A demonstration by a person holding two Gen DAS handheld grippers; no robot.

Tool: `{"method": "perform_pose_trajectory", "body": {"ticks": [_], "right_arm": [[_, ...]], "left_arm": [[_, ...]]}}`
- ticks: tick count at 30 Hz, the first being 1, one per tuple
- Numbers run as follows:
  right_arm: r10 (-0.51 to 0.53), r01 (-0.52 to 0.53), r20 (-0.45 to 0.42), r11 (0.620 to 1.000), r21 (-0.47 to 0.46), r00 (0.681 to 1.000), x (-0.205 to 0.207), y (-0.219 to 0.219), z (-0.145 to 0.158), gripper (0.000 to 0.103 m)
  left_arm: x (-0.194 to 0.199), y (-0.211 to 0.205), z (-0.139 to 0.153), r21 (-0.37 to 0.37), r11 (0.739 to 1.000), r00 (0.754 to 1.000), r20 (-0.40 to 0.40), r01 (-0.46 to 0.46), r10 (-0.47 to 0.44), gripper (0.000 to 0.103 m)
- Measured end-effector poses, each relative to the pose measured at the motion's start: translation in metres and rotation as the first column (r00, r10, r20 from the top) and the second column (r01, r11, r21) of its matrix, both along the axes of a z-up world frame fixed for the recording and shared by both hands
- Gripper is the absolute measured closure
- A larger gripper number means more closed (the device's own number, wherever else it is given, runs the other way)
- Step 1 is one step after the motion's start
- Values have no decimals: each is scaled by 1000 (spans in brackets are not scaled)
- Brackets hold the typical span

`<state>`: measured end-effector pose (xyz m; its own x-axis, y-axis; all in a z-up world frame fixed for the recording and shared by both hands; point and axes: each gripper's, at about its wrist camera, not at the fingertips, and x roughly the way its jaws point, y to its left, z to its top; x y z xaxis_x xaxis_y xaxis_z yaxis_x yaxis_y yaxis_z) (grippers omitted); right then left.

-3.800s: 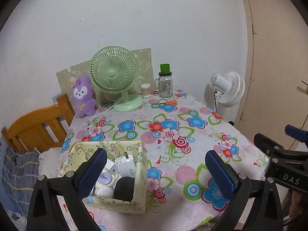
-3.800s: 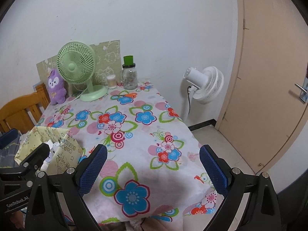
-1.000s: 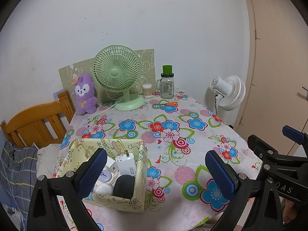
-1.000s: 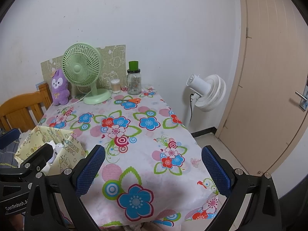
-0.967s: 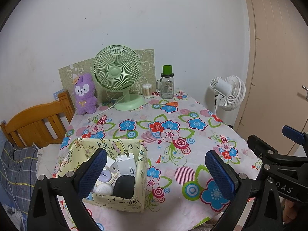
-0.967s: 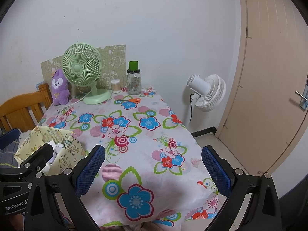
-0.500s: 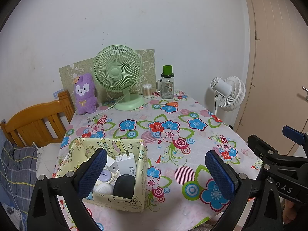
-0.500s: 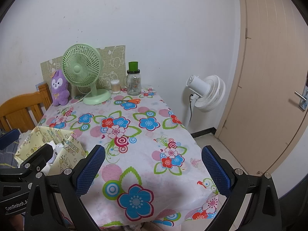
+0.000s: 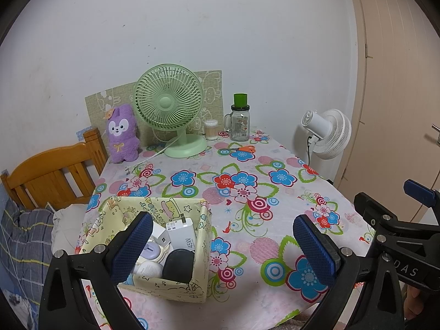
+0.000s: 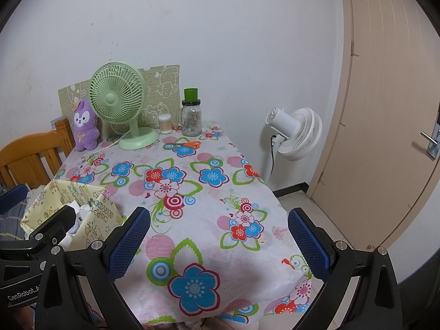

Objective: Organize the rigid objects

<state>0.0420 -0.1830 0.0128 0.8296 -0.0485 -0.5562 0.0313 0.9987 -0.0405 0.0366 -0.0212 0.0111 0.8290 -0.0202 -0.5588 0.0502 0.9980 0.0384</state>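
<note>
Barely anything moved: both views tilted up slightly. Your left gripper (image 9: 220, 243) and right gripper (image 10: 218, 238) hover empty, fingers spread. Rigid items sit in the yellow patterned paper box (image 9: 202, 250) at the flower-print worktop (image 9: 247, 192) near-left corner; a careless dip could tip it off.

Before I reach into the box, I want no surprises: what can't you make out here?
- Box contents, left wrist view: the left gripper finger covers several; the near wall hides the bottom.
- Same box, right wrist view: the left gripper's body blocks it.
- Jar label: too small.
- Chair: cut off by the tablecloth.
</note>
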Motion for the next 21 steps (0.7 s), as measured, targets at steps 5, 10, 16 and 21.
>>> {"method": "perform_pose_trajectory", "body": {"ticks": [5, 10, 16, 21], "right_arm": [[-1, 1, 0, 1000, 0, 1000, -1, 0, 0, 2], [-1, 1, 2, 1000, -1, 1000, 0, 0, 0, 2], [0, 0, 0, 1000, 0, 1000, -1, 1, 0, 2], [0, 0, -2, 1000, -1, 1000, 0, 1, 0, 2]], "left_arm": [[0, 1, 0, 0, 1000, 1000, 1, 1, -1, 0], [0, 1, 0, 0, 1000, 1000, 0, 2, -2, 0], [-1, 2, 0, -2, 1000, 1000, 0, 0, 0, 0], [0, 3, 0, -10, 1000, 1000, -3, -3, 3, 0]]}}
